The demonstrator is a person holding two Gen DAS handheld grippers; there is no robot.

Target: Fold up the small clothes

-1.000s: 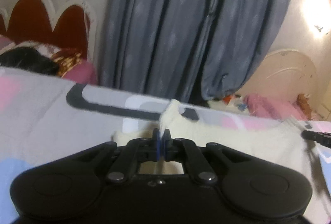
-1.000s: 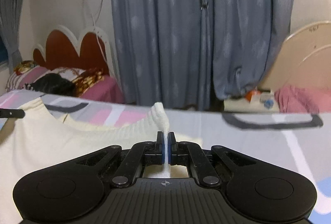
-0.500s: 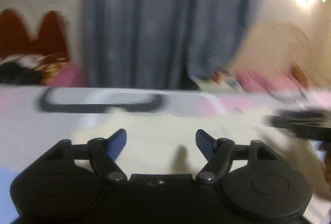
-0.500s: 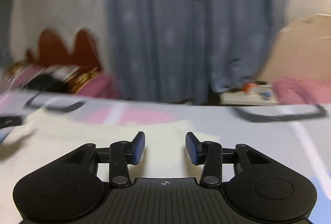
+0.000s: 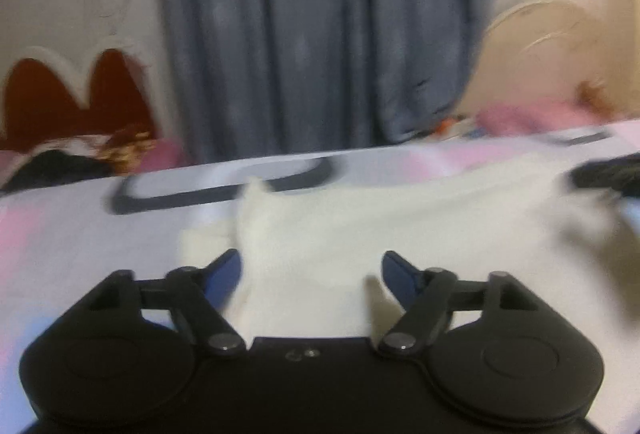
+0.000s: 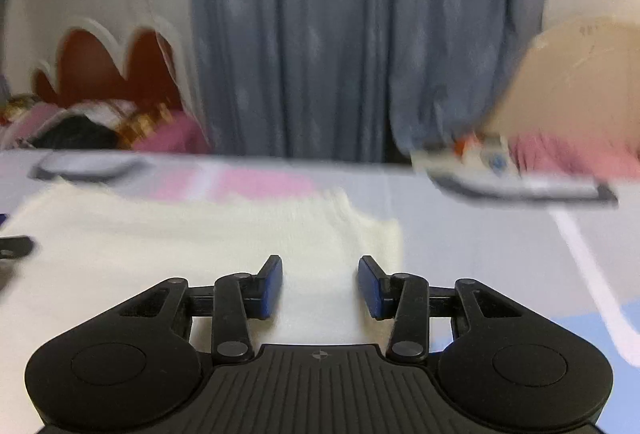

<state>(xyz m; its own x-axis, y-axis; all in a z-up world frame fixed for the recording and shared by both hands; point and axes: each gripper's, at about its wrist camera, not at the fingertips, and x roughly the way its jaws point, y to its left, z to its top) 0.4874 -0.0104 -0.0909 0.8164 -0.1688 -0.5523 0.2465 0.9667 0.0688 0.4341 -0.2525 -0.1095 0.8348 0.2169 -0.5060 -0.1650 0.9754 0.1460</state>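
A cream knit garment (image 5: 400, 218) lies flat on the pastel bedsheet (image 5: 60, 234), with a small raised corner at its left end. My left gripper (image 5: 310, 270) hovers over that end. Its jaws are opening, and the cloth lies below them, not pinched. In the right wrist view the same garment (image 6: 180, 234) spreads to the left. My right gripper (image 6: 320, 284) stands open over its right end, with the blue pads clear of the fabric. The other gripper shows as a dark blur at the right edge (image 5: 604, 173) of the left wrist view. All is motion-blurred.
A grey-blue curtain (image 5: 320, 33) hangs beyond the bed's far edge. A red scalloped headboard (image 5: 72, 97) with pink and dark bedding stands at the back left. A cream curved board (image 6: 580, 81) and pink cloth are at the back right.
Both grippers were shut on raised corners of the cream garment; both have let go and opened. The corners have dropped onto the sheet, and both hands have shifted sideways.
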